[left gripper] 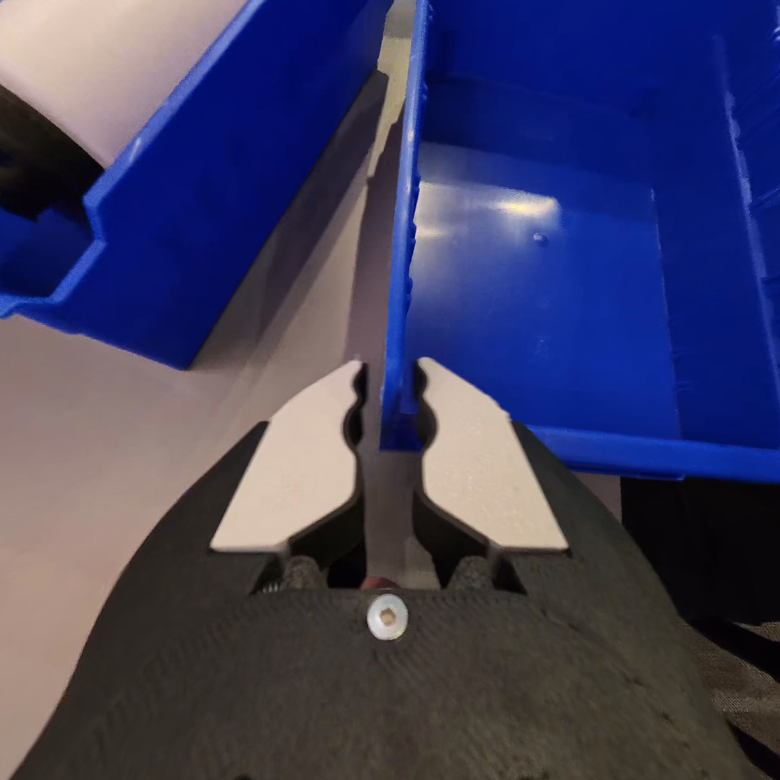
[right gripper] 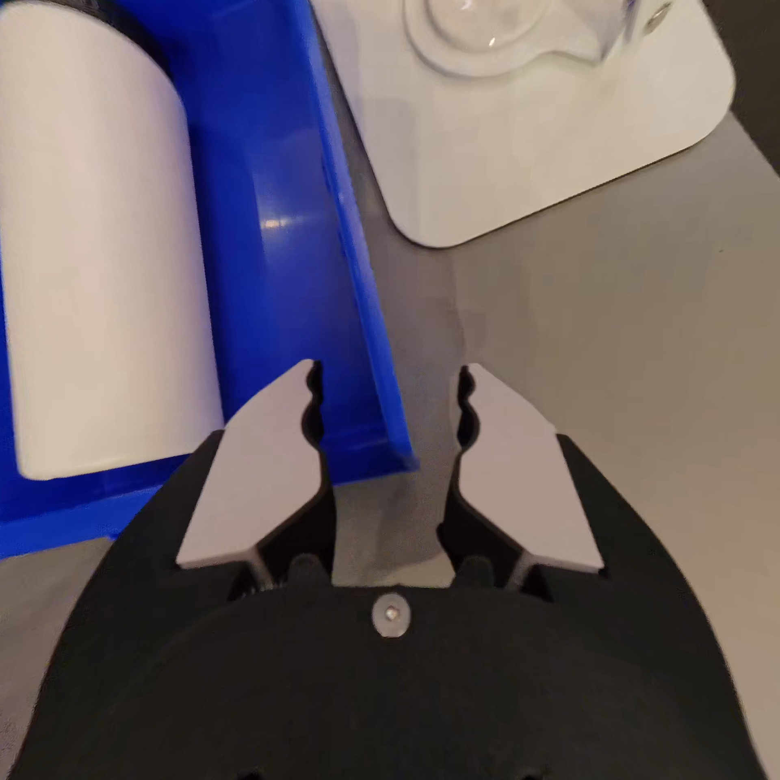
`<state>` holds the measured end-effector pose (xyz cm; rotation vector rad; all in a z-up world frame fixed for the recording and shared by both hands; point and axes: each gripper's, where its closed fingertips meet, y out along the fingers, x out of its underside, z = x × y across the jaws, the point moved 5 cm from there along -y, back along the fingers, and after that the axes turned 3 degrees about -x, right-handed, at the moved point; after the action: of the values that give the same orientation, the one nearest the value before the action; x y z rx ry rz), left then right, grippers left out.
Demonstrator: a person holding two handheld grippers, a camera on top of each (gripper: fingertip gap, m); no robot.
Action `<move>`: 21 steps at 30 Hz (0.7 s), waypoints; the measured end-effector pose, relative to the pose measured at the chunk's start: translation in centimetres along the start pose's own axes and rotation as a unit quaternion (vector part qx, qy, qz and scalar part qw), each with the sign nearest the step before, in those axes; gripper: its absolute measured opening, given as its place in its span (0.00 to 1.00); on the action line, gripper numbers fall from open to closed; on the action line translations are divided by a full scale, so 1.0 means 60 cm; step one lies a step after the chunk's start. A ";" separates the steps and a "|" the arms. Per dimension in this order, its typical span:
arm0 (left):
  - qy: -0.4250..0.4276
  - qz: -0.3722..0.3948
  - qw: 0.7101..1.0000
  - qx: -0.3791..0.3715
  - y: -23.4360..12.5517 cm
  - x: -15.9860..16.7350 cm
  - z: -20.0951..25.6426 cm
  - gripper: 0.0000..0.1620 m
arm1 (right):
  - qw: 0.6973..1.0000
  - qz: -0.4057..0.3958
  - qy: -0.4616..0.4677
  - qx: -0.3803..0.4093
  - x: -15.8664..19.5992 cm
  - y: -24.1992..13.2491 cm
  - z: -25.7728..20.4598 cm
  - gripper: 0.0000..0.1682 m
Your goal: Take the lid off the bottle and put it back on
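A white bottle (right gripper: 97,253) lies on its side in a blue bin (right gripper: 287,211). It also shows in the left wrist view (left gripper: 84,71), with its black lid (left gripper: 25,160) on the near end. My left gripper (left gripper: 390,363) is closed down around the side wall of a second, empty blue bin (left gripper: 548,337). Its right finger touches the wall, and a thin sliver of table shows beside the left finger. My right gripper (right gripper: 390,367) is open and empty over the table, at the near right corner of the bottle's bin.
The two blue bins stand side by side on a grey table (right gripper: 591,337) with a narrow gap between them. A white board (right gripper: 548,147) with a clear glass vessel (right gripper: 506,33) on it lies to the far right. The table's edge runs under the empty bin's near side.
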<state>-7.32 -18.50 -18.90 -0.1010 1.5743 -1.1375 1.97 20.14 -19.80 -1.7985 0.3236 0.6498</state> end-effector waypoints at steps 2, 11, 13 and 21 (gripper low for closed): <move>-0.018 0.026 0.999 0.017 -0.026 -0.004 0.002 0.25 | 0.999 0.031 0.023 -0.009 -0.009 -0.025 -0.009 0.38; -0.126 0.133 0.962 -0.204 -0.155 -0.087 -0.127 0.42 | 0.993 0.011 0.084 -0.076 0.091 -0.158 -0.240 0.39; -0.151 0.119 0.956 -0.222 -0.133 -0.113 -0.158 0.44 | 0.991 -0.008 0.093 -0.095 0.110 -0.151 -0.300 0.46; -0.193 -0.029 0.957 -0.214 -0.005 -0.139 -0.251 0.45 | 0.983 -0.057 0.099 -0.142 0.138 -0.084 -0.422 0.39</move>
<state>-16.42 -4.62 -14.27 -0.6256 1.4419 -0.7446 18.05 -1.24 -15.35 -2.1443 0.2685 0.4534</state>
